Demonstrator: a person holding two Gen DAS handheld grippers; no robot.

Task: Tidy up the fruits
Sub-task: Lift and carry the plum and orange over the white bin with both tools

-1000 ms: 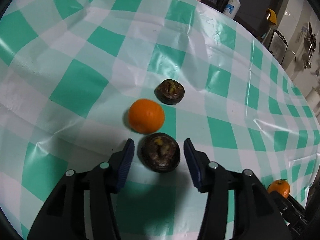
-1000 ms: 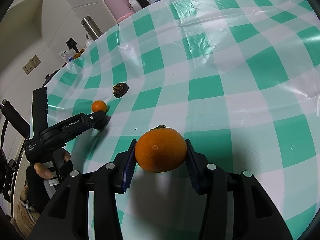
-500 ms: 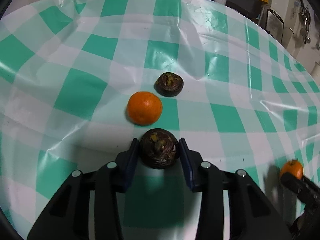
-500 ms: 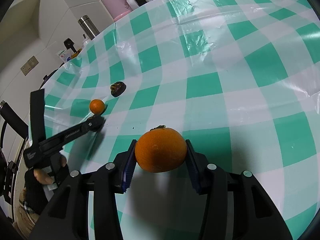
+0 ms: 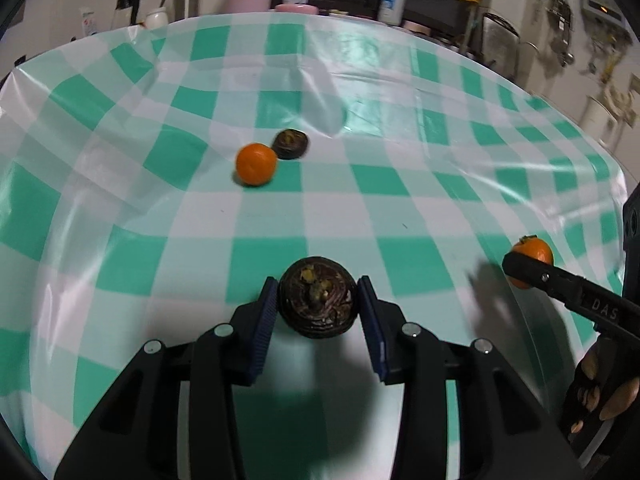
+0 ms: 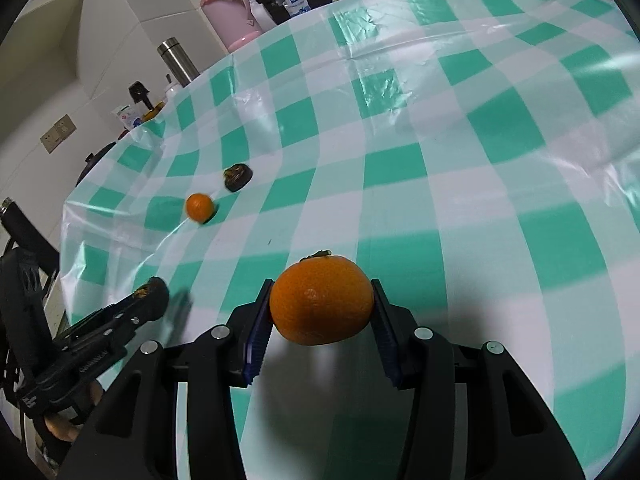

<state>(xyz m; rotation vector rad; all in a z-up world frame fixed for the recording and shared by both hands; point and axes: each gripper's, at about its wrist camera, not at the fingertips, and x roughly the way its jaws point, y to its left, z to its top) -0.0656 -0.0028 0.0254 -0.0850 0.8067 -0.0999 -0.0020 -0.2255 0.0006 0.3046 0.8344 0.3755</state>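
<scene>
So both grippers have fruit in them right now. The left gripper (image 5: 318,300) has its two blue-padded fingers pressed against either side of a dark brown, wrinkly fruit (image 5: 318,298), which looks lifted a bit off the green-and-white checked tablecloth (image 5: 400,184), judging by the shadow under it. The right gripper (image 6: 322,308) is clamped the same way on a big orange (image 6: 322,304), stem bit pointing away from the camera, also held up above the cloth. Further back on the table sit a small orange (image 5: 256,163) and a second dark fruit (image 5: 291,143), just beside each other, maybe touching, hard to say since that spot is slightly blurry. Both are well apart from either gripper. From the left wrist view you can spot the right gripper off at the right edge with its orange poking out, and part of the person's hand (image 5: 604,396) under it. Behind the table edge there's a pink jug (image 6: 232,12), a steel flask (image 6: 178,62) and a pump bottle (image 5: 393,0).
</scene>
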